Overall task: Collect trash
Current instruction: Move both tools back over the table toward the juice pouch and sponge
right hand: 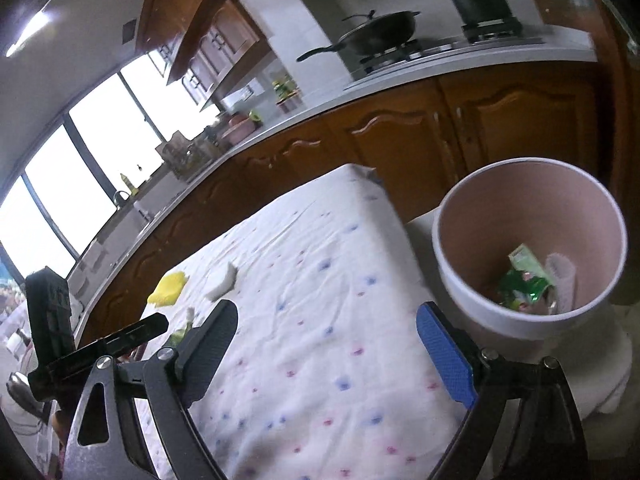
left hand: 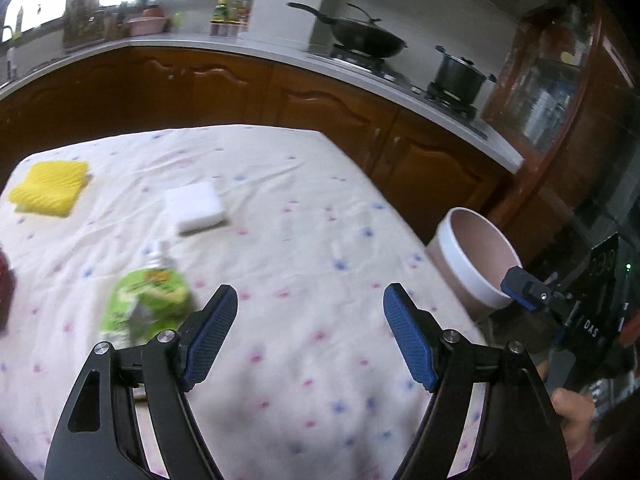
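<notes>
A green drink pouch (left hand: 146,304) with a white spout lies on the flowered tablecloth (left hand: 304,216), just left of my left gripper (left hand: 310,294), which is open and empty above the cloth. The pink bin (right hand: 528,252) stands off the table's right edge and holds a green wrapper (right hand: 524,282) and a white crumpled piece (right hand: 564,280). My right gripper (right hand: 326,310) is open and empty over the table's right side, beside the bin. The bin also shows in the left wrist view (left hand: 476,256). The pouch peeks out behind the right gripper's left finger (right hand: 182,330).
A yellow sponge (left hand: 50,192) and a white sponge block (left hand: 194,208) lie at the far side of the table. A dark red object (left hand: 6,296) sits at the left edge. Wooden cabinets and a counter with a wok (left hand: 360,36) and pot (left hand: 458,74) run behind.
</notes>
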`<state>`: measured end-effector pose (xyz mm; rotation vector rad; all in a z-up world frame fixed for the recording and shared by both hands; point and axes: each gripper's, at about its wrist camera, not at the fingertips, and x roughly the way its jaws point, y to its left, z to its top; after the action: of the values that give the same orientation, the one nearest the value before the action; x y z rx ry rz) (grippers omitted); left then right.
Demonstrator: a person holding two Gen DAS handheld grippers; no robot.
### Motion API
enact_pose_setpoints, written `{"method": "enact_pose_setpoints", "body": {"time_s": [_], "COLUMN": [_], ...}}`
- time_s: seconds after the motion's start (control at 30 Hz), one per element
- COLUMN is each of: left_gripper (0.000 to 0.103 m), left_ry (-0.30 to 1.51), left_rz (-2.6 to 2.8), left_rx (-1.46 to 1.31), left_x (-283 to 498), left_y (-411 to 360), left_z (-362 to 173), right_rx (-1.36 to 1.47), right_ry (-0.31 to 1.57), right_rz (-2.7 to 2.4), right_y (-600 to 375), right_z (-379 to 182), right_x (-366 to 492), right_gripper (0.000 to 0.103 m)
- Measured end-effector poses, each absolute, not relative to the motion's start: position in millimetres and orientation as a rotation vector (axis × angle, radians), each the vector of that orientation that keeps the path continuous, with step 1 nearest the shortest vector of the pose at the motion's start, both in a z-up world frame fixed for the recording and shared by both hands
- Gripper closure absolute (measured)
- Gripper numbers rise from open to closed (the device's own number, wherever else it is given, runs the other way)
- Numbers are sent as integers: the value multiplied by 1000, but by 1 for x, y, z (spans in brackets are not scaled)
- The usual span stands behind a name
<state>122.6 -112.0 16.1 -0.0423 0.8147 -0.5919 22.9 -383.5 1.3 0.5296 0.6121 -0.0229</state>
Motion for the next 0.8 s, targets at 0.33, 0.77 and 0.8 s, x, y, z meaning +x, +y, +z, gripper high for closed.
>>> {"method": "enact_pose_setpoints", "body": {"time_s": [0.33, 0.77, 0.8], "left_gripper": [26, 26, 28], "left_ry": [806, 843, 847], "left_rz": [-483, -410, -410], "left_rx": [-44, -21, -19], "left_x": [125, 145, 145], "left_y": [-47, -14, -14], "left_z": [10, -7, -9], "right_rx": [478, 373, 366], "right_ry": [652, 726, 731], "right_rz": [67, 186, 191], "right_y": [-338, -288, -284], "right_z": [0, -2, -1], "right_x": [44, 79, 82], "right_gripper": [11, 11, 11]}}
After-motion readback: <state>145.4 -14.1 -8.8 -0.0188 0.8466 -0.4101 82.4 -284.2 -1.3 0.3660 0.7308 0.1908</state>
